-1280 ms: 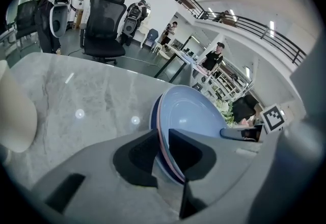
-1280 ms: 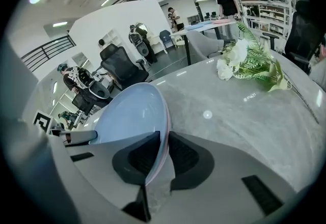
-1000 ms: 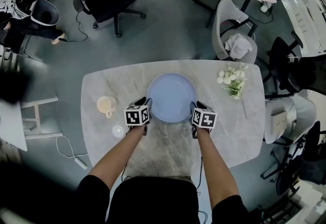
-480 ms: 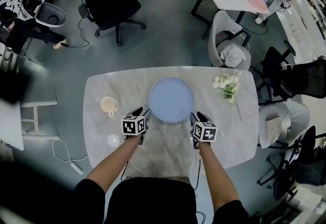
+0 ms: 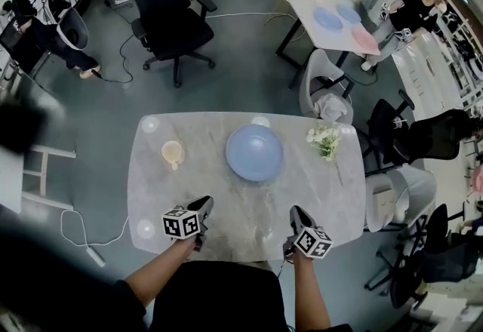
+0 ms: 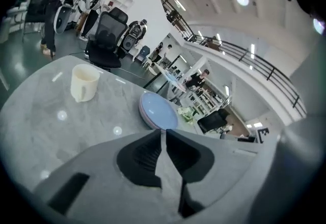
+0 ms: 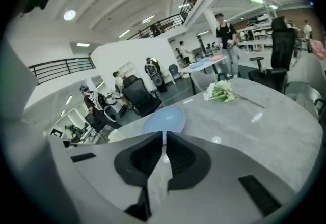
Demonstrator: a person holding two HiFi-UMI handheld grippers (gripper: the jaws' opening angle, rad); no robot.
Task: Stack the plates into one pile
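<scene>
A pile of light blue plates (image 5: 254, 152) rests at the middle of the marble table (image 5: 249, 217), with a paler rim showing under the top plate (image 6: 158, 111). My left gripper (image 5: 205, 206) is near the table's front edge, well back from the pile and to its left. My right gripper (image 5: 296, 213) is level with it on the right. Both point toward the pile (image 7: 164, 119). The left gripper's (image 6: 163, 131) jaws are closing and stand almost together, with nothing between them. The right gripper's (image 7: 164, 134) jaws are closing too, with only a thin slit and nothing held.
A cream cup (image 5: 173, 152) stands left of the pile. White flowers (image 5: 325, 139) lie to its right. A white chair (image 5: 321, 93) and a black office chair (image 5: 166, 6) stand beyond the table. A far table (image 5: 336, 21) holds more plates. People stand around the room.
Both grippers have left the sides of the plate pile and drawn back and up toward the table's front edge. The pile has stayed in place.
</scene>
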